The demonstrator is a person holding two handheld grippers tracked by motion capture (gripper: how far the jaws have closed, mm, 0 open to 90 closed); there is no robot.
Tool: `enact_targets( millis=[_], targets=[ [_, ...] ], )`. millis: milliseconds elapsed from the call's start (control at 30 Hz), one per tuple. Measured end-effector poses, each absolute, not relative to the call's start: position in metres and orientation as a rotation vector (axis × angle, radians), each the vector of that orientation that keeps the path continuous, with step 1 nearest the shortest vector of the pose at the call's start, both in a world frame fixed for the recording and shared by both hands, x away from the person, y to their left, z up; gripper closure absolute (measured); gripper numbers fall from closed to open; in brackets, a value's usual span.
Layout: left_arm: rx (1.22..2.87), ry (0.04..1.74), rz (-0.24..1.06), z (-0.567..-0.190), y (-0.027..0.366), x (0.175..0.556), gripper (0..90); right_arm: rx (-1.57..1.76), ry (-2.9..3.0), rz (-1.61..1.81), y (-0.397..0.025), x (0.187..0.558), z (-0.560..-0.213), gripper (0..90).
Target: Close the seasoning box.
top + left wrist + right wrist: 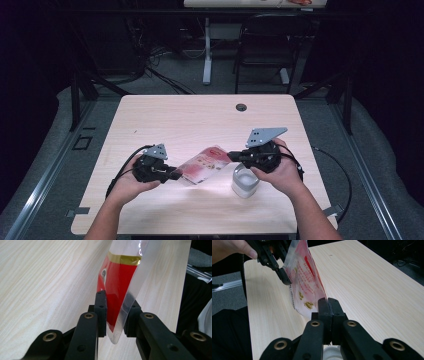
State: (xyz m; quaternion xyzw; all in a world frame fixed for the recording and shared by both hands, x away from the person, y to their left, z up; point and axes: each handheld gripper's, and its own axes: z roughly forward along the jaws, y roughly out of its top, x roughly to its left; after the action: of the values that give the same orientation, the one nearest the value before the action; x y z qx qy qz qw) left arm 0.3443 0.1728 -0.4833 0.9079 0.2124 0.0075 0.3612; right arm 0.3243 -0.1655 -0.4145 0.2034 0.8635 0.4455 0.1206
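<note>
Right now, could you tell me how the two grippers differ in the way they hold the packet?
The left gripper grips the packet's clear sealed edge, jaws slightly apart around the film; the right gripper has its jaws pressed fully together on the opposite edge. The left sits lower over bare table; the right is higher, above the white jar. Both are shut on the packet, holding it off the table.

The packet's (305,287) small print is blurred; the white jar (332,355) is cut off.
</note>
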Motion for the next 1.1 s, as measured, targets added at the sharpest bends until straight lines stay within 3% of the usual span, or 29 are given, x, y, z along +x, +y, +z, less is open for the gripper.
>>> enact_targets(
  millis=[867, 1100],
  targets=[
    [2.368, 0.59, 0.018, -0.516, 0.17, 0.345, 76.8, 0.573, 2.562, 1.199, -0.146, 0.328, -0.423, 89.7],
    [2.372, 0.604, 0.044, -0.518, 0.166, 0.345, 73.2, 0.555, 2.553, 1.157, -0.146, 0.325, -0.423, 89.7]
  ],
)
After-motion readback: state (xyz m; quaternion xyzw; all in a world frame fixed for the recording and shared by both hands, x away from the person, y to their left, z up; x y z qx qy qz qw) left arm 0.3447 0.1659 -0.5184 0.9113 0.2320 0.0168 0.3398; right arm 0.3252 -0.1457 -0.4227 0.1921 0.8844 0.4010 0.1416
